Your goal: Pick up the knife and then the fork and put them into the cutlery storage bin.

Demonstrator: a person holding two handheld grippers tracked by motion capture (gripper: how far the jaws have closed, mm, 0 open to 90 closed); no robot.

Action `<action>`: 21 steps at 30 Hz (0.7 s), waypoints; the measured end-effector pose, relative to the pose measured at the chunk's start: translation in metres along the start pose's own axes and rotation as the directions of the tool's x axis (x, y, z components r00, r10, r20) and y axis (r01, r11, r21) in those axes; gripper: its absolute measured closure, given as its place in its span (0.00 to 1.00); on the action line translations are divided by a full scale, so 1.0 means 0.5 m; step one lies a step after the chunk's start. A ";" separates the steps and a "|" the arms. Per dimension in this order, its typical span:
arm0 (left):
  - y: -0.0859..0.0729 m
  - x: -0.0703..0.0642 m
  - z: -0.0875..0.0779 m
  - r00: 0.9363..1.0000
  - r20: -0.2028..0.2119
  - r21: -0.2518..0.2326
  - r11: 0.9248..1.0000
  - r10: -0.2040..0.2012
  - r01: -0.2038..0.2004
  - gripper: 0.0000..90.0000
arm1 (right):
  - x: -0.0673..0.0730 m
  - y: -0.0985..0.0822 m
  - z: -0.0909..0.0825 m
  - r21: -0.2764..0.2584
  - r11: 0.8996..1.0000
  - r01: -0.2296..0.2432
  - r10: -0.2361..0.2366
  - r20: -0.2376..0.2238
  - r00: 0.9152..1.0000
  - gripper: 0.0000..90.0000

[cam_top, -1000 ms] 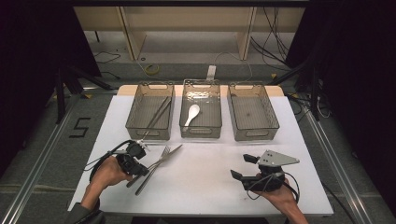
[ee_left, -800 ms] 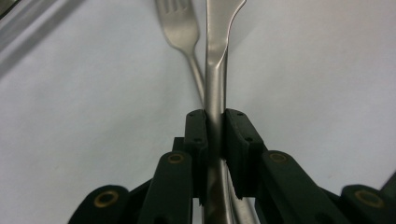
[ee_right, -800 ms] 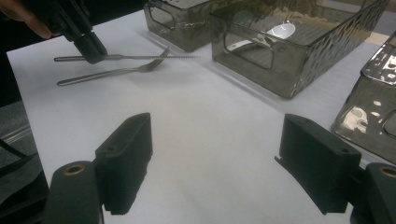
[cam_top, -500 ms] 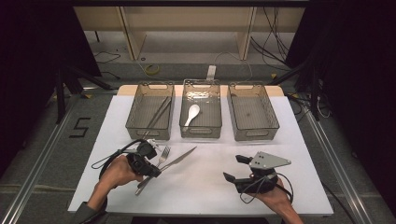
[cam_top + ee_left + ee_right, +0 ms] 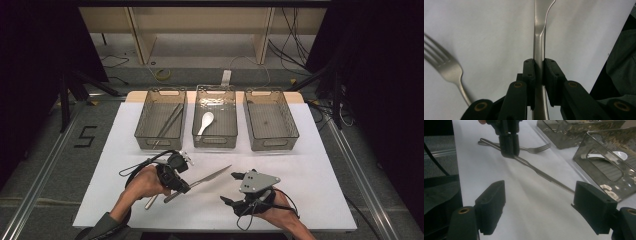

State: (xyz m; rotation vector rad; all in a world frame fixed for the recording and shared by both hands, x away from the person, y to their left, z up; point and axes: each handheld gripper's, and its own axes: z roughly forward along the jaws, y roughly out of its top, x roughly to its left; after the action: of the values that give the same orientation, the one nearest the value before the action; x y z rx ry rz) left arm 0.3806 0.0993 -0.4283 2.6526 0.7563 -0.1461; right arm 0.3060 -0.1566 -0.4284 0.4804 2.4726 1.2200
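Observation:
My left gripper point(image 5: 186, 186) is shut on the handle of a steel table knife point(image 5: 215, 175), whose blade points right toward the table's middle. In the left gripper view the black pads point(image 5: 530, 71) clamp the knife point(image 5: 539, 47) edge-on, and a fork point(image 5: 447, 67) lies on the white table to the left. The fork's handle point(image 5: 150, 202) pokes out under my left hand. My right gripper point(image 5: 231, 188) stands open near the front edge, just right of the blade tip. The right gripper view has its wide jaws framing the knife point(image 5: 541, 173), the left gripper point(image 5: 509, 151) and the fork point(image 5: 536, 148).
Three clear bins stand in a row at the back: the left bin point(image 5: 145, 125) holds chopsticks point(image 5: 167, 122), the middle bin point(image 5: 216, 142) a white spoon point(image 5: 205, 120), and the right bin point(image 5: 292, 127) has nothing in it. White table point(image 5: 310, 175) spreads to the right.
My left gripper has moved right with the knife, swinging the blade away from the fork. My right gripper has moved left toward the blade tip.

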 end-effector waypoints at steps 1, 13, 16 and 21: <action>0.004 -0.005 0.003 1.000 0.001 -0.003 1.000 0.005 -0.005 0.88 | 0.001 0.001 0.004 -0.002 1.000 0.011 -0.012 -0.016 1.000 0.30; 0.045 -0.046 0.032 0.995 0.051 0.053 0.995 0.082 -0.085 0.88 | 0.028 0.007 0.057 0.108 0.972 0.209 -0.206 -0.035 0.978 0.35; 0.054 -0.054 0.035 0.993 0.063 0.060 0.993 0.097 -0.100 0.88 | 0.035 0.005 0.069 0.130 0.957 0.259 -0.258 -0.029 0.966 0.38; 0.065 -0.060 0.038 0.992 0.072 0.067 0.991 0.107 -0.112 0.88 | 0.039 0.004 0.075 0.141 0.941 0.307 -0.305 -0.035 0.952 0.45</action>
State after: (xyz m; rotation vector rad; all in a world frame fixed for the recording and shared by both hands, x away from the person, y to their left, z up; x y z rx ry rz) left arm 0.3721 0.0520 -0.4291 2.7331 0.5926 -0.2375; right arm 0.3055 -0.1210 -0.4509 0.1139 2.5379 0.9269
